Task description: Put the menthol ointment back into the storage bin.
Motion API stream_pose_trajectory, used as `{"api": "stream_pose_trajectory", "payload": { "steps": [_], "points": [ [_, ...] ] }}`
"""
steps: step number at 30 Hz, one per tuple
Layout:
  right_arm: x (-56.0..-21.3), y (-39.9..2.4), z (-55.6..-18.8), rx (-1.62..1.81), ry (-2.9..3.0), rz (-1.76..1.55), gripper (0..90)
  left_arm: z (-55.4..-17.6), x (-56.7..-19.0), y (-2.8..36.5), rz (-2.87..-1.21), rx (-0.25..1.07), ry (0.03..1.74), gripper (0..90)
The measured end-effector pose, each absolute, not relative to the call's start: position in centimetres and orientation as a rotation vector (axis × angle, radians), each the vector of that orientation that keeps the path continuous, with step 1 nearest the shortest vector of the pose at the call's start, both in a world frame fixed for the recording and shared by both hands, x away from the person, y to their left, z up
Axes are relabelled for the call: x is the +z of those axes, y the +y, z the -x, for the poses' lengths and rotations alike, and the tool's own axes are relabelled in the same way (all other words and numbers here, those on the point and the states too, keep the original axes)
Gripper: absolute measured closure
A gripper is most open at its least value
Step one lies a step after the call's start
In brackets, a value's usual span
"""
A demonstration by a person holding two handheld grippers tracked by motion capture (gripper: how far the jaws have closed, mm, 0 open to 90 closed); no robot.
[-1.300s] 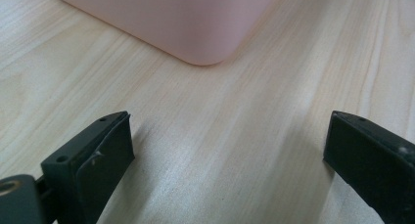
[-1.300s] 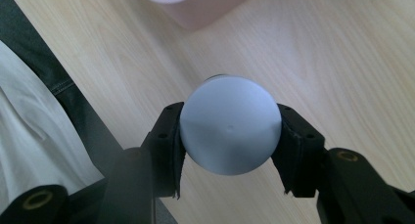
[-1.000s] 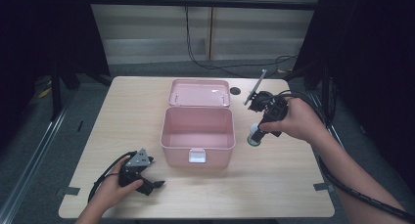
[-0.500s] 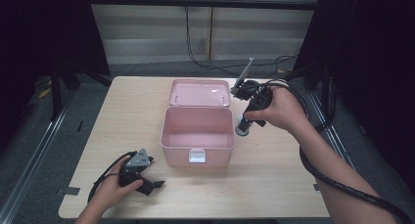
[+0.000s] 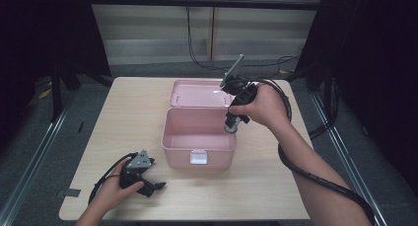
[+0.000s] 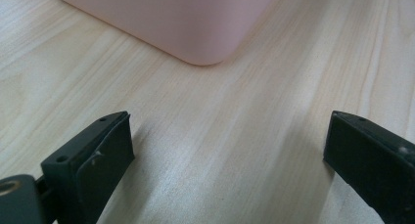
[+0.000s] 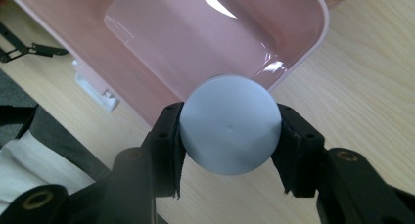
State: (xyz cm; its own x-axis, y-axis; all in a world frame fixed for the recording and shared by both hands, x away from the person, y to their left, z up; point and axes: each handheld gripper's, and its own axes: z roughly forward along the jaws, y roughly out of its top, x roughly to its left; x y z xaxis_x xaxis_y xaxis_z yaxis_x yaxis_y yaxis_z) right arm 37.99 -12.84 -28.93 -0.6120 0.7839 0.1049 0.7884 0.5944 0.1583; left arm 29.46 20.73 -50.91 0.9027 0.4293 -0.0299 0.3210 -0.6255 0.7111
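An open pink box (image 5: 197, 139) stands mid-table, its lid (image 5: 197, 94) lying flat behind it. My right gripper (image 5: 231, 126) points down over the box's right rim, shut on a pale blue round-topped object (image 5: 230, 129). In the right gripper view that object (image 7: 230, 131) sits squeezed between both pads, above the box's inner wall (image 7: 161, 53) and next to its right rim. My left gripper (image 5: 156, 186) rests on the table at the front left, held by a hand. Its jaws stand wide open in the left gripper view (image 6: 227, 150), with the box corner (image 6: 166, 23) just ahead.
The wooden table (image 5: 123, 117) has bare room left and right of the box. The right gripper's cable (image 5: 315, 176) loops along the right forearm. More cables (image 5: 197, 48) hang behind the table's far edge. Dark floor and rails flank both sides.
My right gripper has carried the pale blue object leftward, from beside the box's right side to over its right rim. The left gripper has stayed put.
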Motion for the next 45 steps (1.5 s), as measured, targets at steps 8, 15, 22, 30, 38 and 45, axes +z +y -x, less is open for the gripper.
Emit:
{"api": "stream_pose_trajectory", "payload": {
  "steps": [8, 15, 22, 30, 38, 45],
  "points": [
    [-29.8, -11.9, -38.9, -0.287, -2.729, 1.476, 51.1, -29.5, -50.9, 20.7, -2.296, 0.182, 0.533, 3.7],
    [-30.9, -11.1, -39.4, -0.278, -2.658, 1.573, 51.1, -29.5, -50.9, 20.7, -2.296, 0.182, 0.533, 3.7],
    [-32.1, -10.3, -39.9, -0.274, -2.605, 1.631, 51.1, -29.5, -50.9, 20.7, -2.296, 0.182, 0.533, 3.7],
    [-33.7, -9.8, -40.8, -0.254, -2.55, 1.71, 51.1, -29.5, -50.9, 20.7, -2.295, 0.179, 0.531, 3.7],
    [-34.8, -9.6, -41.5, -0.241, -2.514, 1.782, 51.1, -29.5, -50.9, 20.7, -2.295, 0.178, 0.531, 3.7],
    [-35.9, -9.4, -42.0, -0.231, -2.48, 1.838, 51.1, -29.5, -50.9, 20.7, -2.295, 0.177, 0.531, 3.7]
  ]
}}
